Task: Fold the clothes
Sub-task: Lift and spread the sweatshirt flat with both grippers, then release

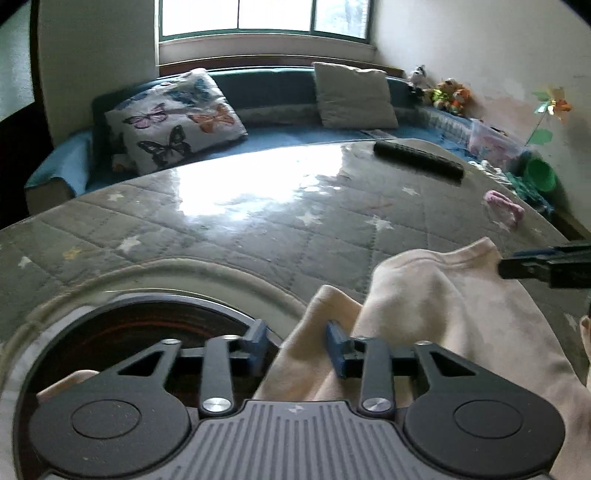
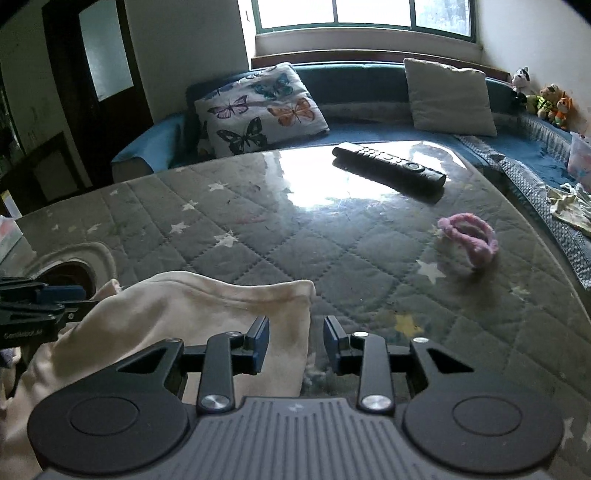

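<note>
Garment count: one cream top [image 2: 192, 306] on quilted table [image 2: 295, 236]. Two grippers, left [image 1: 297, 345] and right [image 2: 295, 341], jaws apart, cloth between unpinched. One remote [image 2: 388, 166] at 1 o'clock, one pink scrunchie [image 2: 469, 236] at 2

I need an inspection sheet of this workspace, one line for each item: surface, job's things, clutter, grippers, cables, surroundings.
Surface: grey quilted table cover with white stars under a glossy clear sheet; a round opening at the near left edge.
Job's things: one cream garment, bunched at the near edge, not yet folded flat.
Clutter: black remote control at the far side; pink fuzzy loop at the right.
Grippers: left gripper has garment cloth between its jaws, grip not clear; right gripper open at the garment's right edge.
Cables: nothing seen.
Surroundings: blue sofa, butterfly cushion, plain cushion, soft toys, window.
</note>
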Demonstrator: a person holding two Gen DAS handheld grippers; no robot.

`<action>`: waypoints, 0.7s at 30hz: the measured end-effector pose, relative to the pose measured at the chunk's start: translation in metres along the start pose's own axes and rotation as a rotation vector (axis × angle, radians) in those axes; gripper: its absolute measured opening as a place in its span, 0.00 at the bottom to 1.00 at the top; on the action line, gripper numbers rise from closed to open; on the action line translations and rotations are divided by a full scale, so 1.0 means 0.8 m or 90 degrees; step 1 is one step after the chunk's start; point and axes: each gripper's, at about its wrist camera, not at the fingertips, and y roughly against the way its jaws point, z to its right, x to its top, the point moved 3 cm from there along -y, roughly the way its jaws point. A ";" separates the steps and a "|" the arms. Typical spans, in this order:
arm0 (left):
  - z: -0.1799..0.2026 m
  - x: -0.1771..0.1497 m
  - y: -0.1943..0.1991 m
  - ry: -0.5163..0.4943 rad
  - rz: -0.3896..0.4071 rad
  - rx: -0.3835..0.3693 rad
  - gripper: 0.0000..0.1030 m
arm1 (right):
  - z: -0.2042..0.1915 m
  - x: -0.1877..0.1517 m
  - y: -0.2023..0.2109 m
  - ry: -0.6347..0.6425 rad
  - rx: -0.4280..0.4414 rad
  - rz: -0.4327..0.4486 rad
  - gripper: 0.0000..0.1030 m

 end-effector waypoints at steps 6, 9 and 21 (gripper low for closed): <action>-0.001 0.003 0.009 -0.024 0.029 0.020 0.03 | -0.004 0.003 -0.021 0.012 -0.002 -0.011 0.27; -0.021 0.013 0.020 0.002 0.054 0.055 0.02 | -0.007 0.009 -0.021 0.019 -0.011 -0.002 0.05; -0.074 0.023 0.002 0.060 0.044 0.118 0.03 | -0.006 0.034 -0.054 0.015 -0.040 0.013 0.08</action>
